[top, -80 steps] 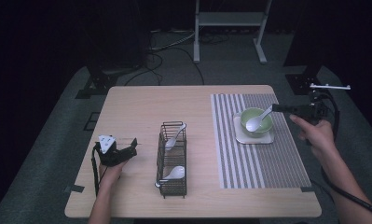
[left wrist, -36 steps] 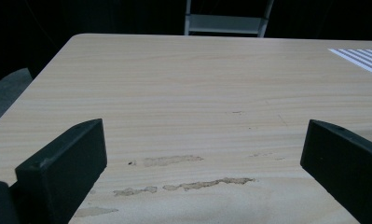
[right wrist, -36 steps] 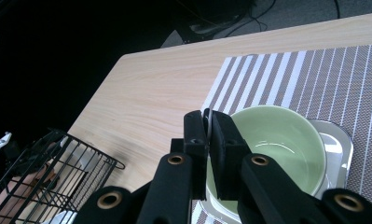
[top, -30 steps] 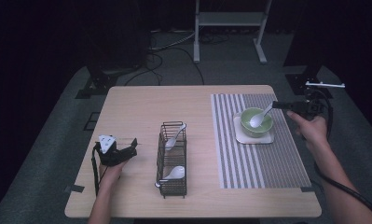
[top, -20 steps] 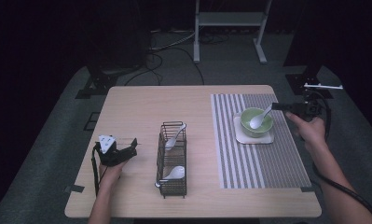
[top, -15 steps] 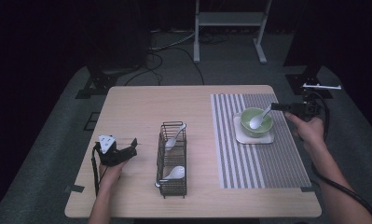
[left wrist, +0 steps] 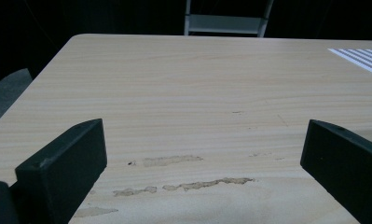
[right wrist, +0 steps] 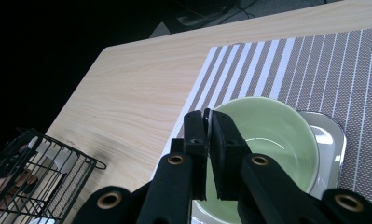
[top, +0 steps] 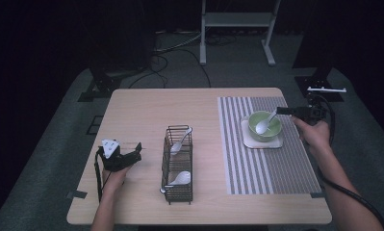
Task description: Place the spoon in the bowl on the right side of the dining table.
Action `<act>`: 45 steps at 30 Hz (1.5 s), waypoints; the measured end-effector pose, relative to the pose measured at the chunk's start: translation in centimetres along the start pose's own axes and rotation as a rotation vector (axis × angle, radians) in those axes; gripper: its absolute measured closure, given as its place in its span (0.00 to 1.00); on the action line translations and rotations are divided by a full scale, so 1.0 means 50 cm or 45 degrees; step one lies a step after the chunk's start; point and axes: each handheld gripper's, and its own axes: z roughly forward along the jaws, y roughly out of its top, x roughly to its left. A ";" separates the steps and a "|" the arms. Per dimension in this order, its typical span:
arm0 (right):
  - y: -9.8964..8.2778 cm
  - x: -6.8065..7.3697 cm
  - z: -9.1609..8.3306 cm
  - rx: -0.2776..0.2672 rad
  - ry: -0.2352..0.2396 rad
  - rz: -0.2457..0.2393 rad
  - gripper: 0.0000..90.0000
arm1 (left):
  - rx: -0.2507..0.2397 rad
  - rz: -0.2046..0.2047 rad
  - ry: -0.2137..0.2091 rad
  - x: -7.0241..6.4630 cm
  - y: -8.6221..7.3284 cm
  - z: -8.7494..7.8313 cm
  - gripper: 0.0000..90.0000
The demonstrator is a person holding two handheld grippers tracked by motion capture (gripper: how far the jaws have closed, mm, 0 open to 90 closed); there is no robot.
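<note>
The white ceramic spoon [top: 266,122] is pinched by its handle in your right gripper [right wrist: 208,122], bowl end resting inside the pale green round bowl [top: 265,126] — jaws clenched on it. The placing step looks nearly done; next, release and draw back without tipping the bowl. Left of the bowl stands the black wire rack [top: 178,163] with two more spoons. Beyond the rack, your left gripper [left wrist: 202,154] rests gaping — nothing between its jaws.
</note>
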 end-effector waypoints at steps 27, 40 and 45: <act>-0.006 -0.013 0.024 0.036 -0.042 0.010 0.95 | 0.004 0.002 0.000 0.000 0.000 0.000 0.00; -0.012 -0.024 0.029 0.042 -0.050 0.021 0.94 | 0.003 -0.001 0.000 0.000 0.000 0.000 0.00; -0.014 -0.027 0.030 0.038 -0.045 0.029 0.94 | 0.003 0.001 -0.001 0.000 0.000 0.000 0.00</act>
